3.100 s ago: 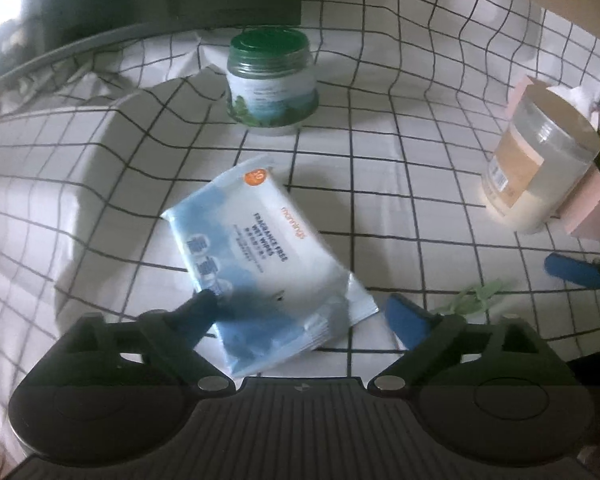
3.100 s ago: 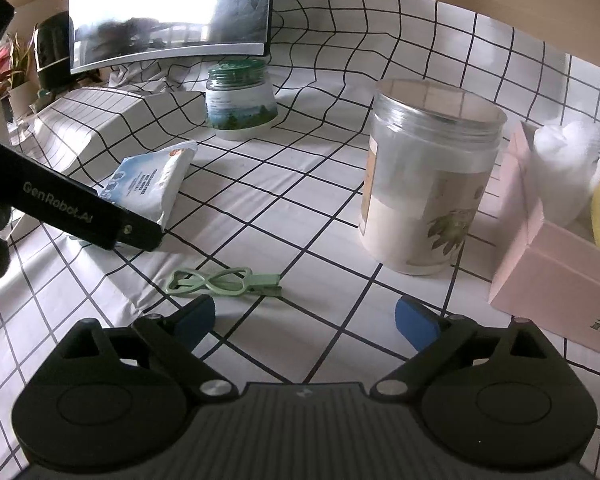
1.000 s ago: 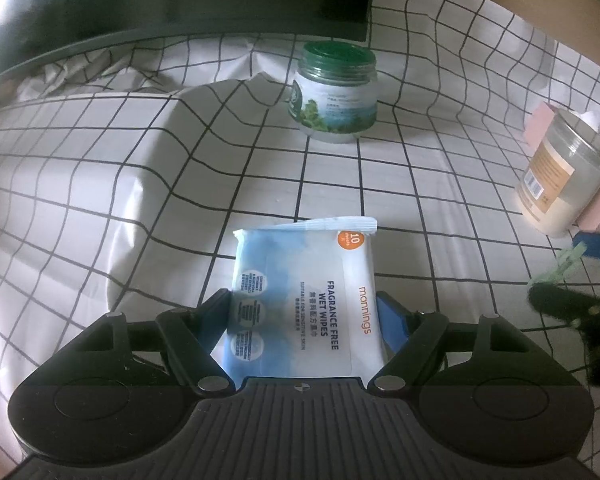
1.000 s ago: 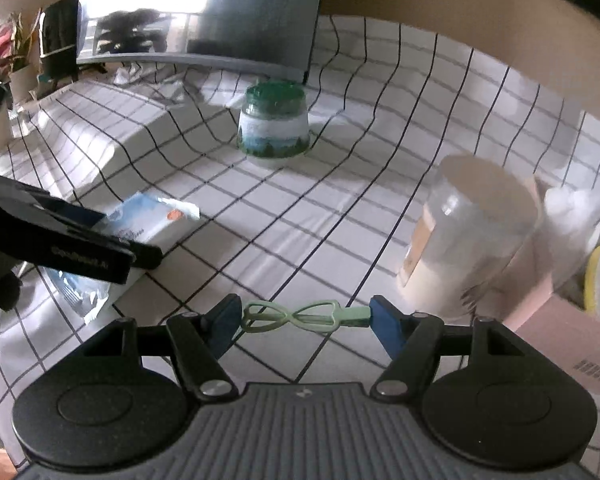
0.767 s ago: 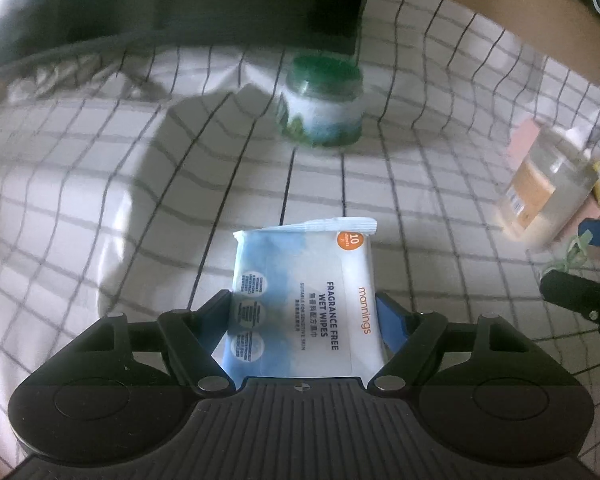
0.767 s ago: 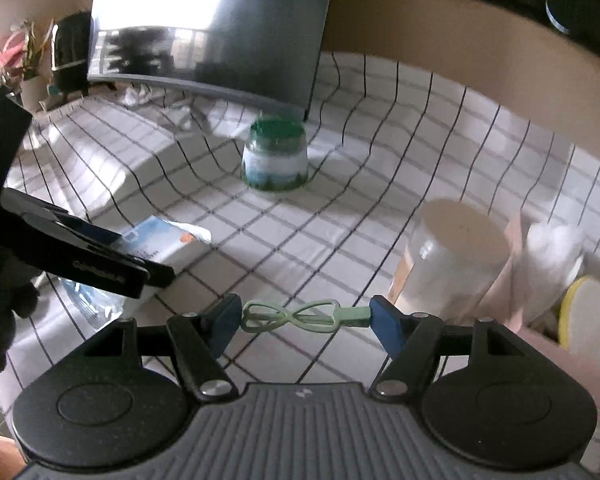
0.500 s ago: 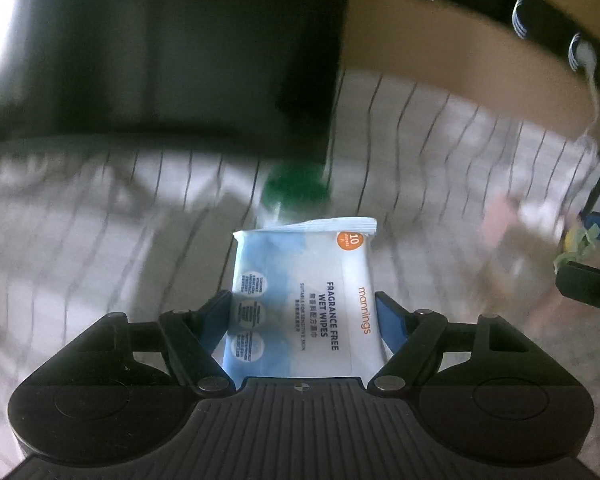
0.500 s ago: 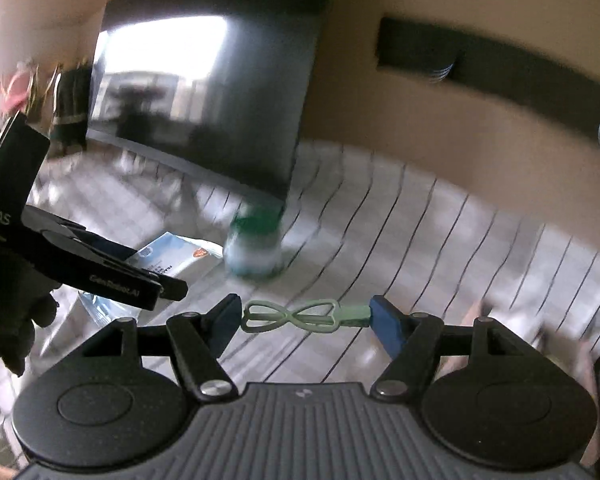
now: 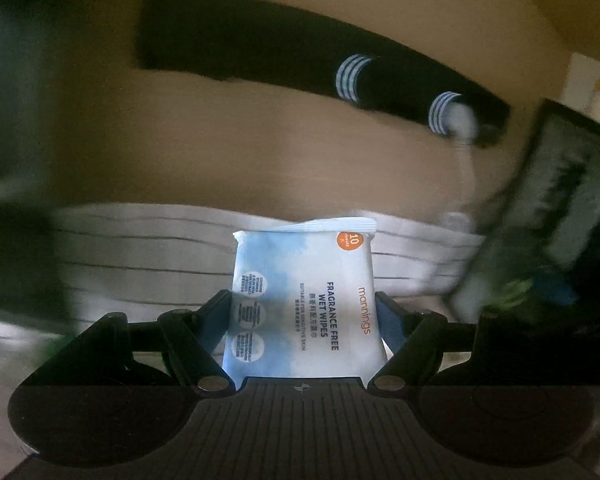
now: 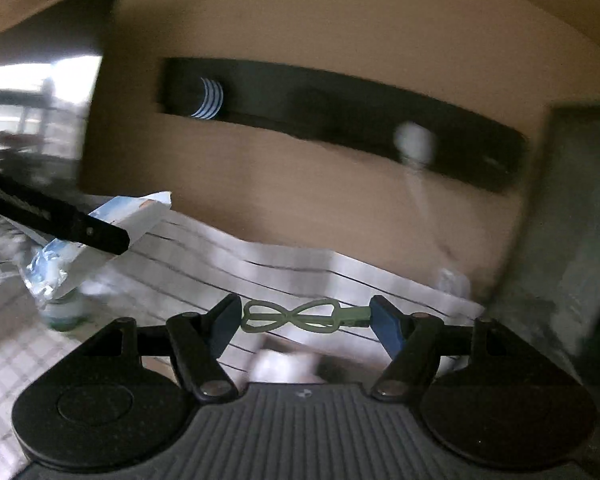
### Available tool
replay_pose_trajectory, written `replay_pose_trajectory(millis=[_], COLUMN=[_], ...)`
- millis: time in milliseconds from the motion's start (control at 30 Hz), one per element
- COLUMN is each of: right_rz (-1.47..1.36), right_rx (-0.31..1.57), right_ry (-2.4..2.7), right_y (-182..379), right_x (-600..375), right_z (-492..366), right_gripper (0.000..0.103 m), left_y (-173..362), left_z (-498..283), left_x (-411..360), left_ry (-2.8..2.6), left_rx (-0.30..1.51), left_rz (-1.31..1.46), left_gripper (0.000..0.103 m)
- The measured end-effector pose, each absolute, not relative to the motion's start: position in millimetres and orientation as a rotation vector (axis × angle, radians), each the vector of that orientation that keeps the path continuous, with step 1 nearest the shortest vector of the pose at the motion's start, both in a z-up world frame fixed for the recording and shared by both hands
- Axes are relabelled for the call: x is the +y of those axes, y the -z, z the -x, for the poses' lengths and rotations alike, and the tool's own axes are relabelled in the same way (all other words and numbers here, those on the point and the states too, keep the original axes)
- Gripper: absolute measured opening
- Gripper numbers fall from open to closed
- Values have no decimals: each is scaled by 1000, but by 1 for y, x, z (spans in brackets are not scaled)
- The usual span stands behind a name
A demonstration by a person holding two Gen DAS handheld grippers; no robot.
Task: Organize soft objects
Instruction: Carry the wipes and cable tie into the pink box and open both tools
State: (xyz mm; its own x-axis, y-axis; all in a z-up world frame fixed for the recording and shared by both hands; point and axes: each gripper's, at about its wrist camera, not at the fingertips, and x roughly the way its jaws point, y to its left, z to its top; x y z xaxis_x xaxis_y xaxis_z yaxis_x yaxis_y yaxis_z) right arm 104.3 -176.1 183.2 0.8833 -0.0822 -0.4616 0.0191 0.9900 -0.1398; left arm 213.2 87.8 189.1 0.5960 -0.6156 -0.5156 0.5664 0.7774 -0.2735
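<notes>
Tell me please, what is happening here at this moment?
A person holds a gripper in each hand, and both are lifted above the checked tablecloth. The left gripper is closed on a pack of wet wipes, held by its two sides. The right gripper is closed on a light green clip, pinched end to end between the fingers. Both views are blurred, and neither thing rests on the table.

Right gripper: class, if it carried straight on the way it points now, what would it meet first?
Probably the checked tablecloth beyond the green clip held in the right gripper; blur makes depth uncertain.
</notes>
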Motion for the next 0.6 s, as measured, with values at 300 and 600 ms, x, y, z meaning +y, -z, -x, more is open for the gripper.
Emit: replay_pose_trajectory(millis=[300,600], right_rz=[61,62], right_rx=[608,647], right_ry=[230,220], right_y=[-140,-114], right_x=[-244,-258], right_z=[-103,-96], right_gripper=[71,71], left_y=[-147,-82], left_z=[-237,-259], left_x=[-66,-118], left_ry=[860,783], left_rx=[800,1035], left_rz=[87,-2], left_gripper=[81,81])
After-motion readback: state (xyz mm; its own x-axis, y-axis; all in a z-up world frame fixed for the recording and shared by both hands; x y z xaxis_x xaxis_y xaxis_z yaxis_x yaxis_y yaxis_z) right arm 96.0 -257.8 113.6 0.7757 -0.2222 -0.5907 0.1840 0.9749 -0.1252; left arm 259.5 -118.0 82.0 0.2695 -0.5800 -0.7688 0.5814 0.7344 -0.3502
